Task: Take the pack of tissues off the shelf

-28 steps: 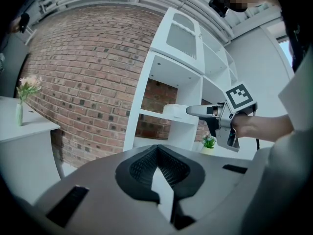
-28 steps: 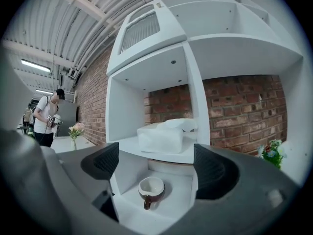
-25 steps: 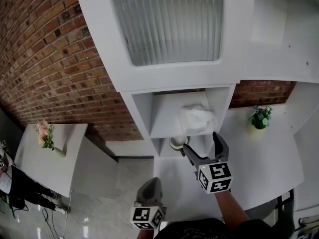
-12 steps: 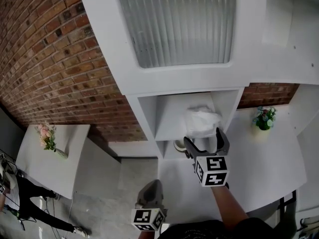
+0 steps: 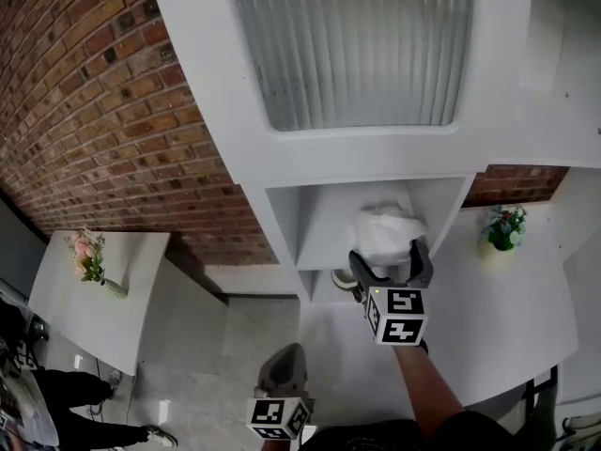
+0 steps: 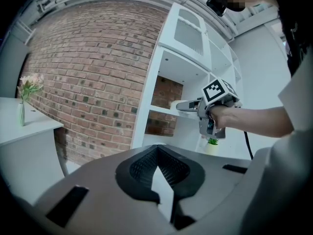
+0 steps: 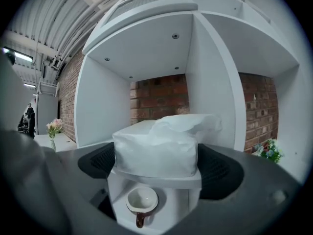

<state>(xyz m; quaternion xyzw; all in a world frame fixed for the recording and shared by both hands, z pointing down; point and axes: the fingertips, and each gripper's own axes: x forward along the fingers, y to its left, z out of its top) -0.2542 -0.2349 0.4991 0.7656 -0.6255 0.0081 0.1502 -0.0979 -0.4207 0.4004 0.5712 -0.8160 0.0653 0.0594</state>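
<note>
A white pack of tissues (image 7: 156, 148) lies at the front edge of the open shelf (image 7: 161, 179), with one tissue ruffled up on top. In the head view the pack (image 5: 385, 231) sits in the upper cubby. My right gripper (image 5: 390, 263) is level with it. Its jaws have just been opening and stand wide on either side of the pack's front end, and neither pad visibly presses on it. My left gripper (image 5: 282, 372) hangs low in front of the person, well away from the shelf. In the left gripper view the left gripper (image 6: 159, 173) is shut with nothing held.
A white cup with a brown handle (image 7: 142, 202) stands in the cubby below the pack. A small potted plant (image 5: 504, 228) sits on the white counter to the right. A ribbed glass cabinet door (image 5: 357, 45) hangs above. A white table with a flower vase (image 5: 89, 261) stands left, by the brick wall.
My right gripper has moved forward up to the shelf, and its fingertips now flank the pack instead of hanging short of it. The left gripper has stayed put.
</note>
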